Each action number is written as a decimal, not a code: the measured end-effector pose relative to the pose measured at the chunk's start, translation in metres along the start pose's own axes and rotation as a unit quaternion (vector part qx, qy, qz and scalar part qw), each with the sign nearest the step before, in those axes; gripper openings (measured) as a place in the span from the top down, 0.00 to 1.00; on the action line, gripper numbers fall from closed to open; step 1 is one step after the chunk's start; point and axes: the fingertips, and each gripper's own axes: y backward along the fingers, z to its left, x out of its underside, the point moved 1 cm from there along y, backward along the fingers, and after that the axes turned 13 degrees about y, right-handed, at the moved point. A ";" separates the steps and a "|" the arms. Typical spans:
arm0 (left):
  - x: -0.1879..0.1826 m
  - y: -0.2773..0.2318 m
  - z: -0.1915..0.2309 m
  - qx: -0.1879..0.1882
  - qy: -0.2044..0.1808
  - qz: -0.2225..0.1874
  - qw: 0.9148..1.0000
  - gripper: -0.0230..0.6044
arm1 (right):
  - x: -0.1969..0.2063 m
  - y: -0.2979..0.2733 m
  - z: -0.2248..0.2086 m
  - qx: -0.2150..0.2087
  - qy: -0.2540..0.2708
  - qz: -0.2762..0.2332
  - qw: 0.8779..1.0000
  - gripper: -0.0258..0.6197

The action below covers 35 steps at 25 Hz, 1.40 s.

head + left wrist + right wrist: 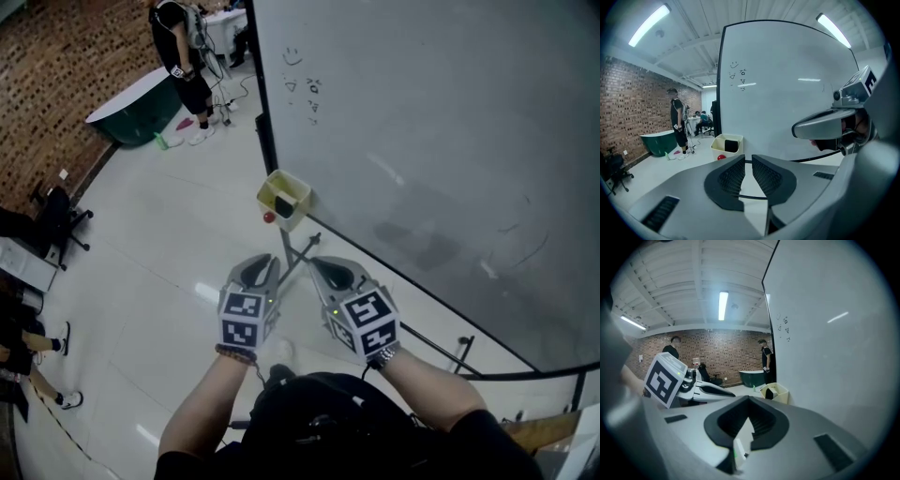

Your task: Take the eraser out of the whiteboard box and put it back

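Observation:
A cream whiteboard box (298, 195) hangs at the lower left corner of the whiteboard (431, 112). A black eraser (283, 205) stands inside it, and a small red ball (269, 217) sits just under its near edge. Both grippers are held side by side short of the box, pointing at it. My left gripper (272, 262) has its jaws a narrow slit apart with nothing between them. My right gripper (315, 263) is shut and empty. In the left gripper view the box (719, 146) and eraser (731, 146) lie just beyond the jaw tips. The right gripper view shows the box (780, 393) farther off.
The whiteboard's stand legs (302, 255) run along the white floor below the box. A person (184, 58) stands by a green tub (131, 111) at the far left, near a brick wall. A black chair (54, 214) is at the left edge.

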 end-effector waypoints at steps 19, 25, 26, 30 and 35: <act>-0.031 -0.099 0.030 0.042 -0.035 0.035 0.998 0.60 | 0.010 -0.052 -0.047 0.068 -0.034 0.034 0.997 0.93; -0.029 -0.131 0.040 0.042 -0.050 0.057 0.996 0.49 | 0.015 -0.062 -0.061 0.090 -0.045 0.045 0.994 0.93; -0.029 -0.136 0.042 0.042 -0.051 0.060 0.996 0.49 | 0.016 -0.063 -0.064 0.094 -0.046 0.047 0.993 0.93; -0.028 -0.153 0.046 0.046 -0.056 0.070 0.995 0.49 | 0.021 -0.066 -0.072 0.109 -0.054 0.055 0.991 0.93; -0.027 -0.170 0.050 0.052 -0.052 0.081 0.994 0.49 | 0.026 -0.074 -0.079 0.116 -0.059 0.061 0.990 0.93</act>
